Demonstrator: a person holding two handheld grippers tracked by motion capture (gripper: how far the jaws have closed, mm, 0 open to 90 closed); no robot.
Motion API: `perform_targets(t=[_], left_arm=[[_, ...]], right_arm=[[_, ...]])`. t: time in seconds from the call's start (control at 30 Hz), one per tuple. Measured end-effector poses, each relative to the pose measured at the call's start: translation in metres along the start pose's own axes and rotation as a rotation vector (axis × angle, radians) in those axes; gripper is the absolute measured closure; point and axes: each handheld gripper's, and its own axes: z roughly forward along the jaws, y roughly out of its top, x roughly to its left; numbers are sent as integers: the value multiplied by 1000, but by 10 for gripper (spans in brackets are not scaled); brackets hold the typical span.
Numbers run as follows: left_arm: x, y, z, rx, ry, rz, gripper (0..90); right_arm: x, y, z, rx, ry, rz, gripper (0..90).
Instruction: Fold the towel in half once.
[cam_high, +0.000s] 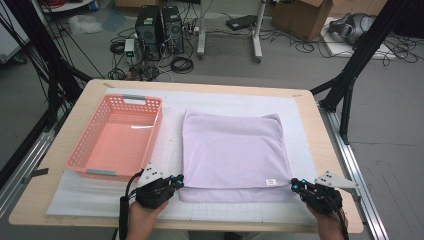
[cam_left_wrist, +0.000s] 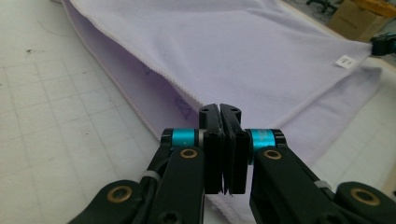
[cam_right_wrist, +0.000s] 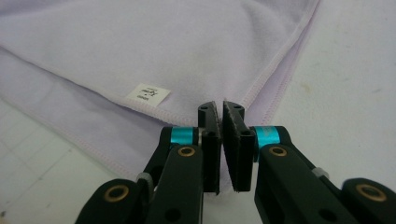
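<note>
Towel (cam_high: 234, 152), folded once: left gripper (cam_high: 178, 181) and right gripper (cam_high: 295, 185) clench its near corners; next, lift for another fold.

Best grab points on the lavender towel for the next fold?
Take the towel by its two near corners, coming in low from the person's side. It lies folded flat, and the top layer's hemmed edge sits slightly back from the layer beneath, so that layer can be pinched alone. The left gripper and right gripper sit shut at those corners; whether cloth is pinched can't be told.
</note>
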Motion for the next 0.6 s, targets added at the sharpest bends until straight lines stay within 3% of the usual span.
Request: perform_targets(t=[0.27,0.4,0.53,0.6], left_arm=[[-10,-10,-14,25,-27,-13,876],[-11,-17,-14,60,-42,-26,876],[-11,-22,-12,80,-23,-13,869],[-10,-22,-9,83,-12,-12,787]], right_arm=[[4,-12,-23,-8,1,29,853],[7,-18,-21,36,-7,25,853],[8,-21,-22,44,-11,40,849],[6,-23,-17,68,-15,40,777]])
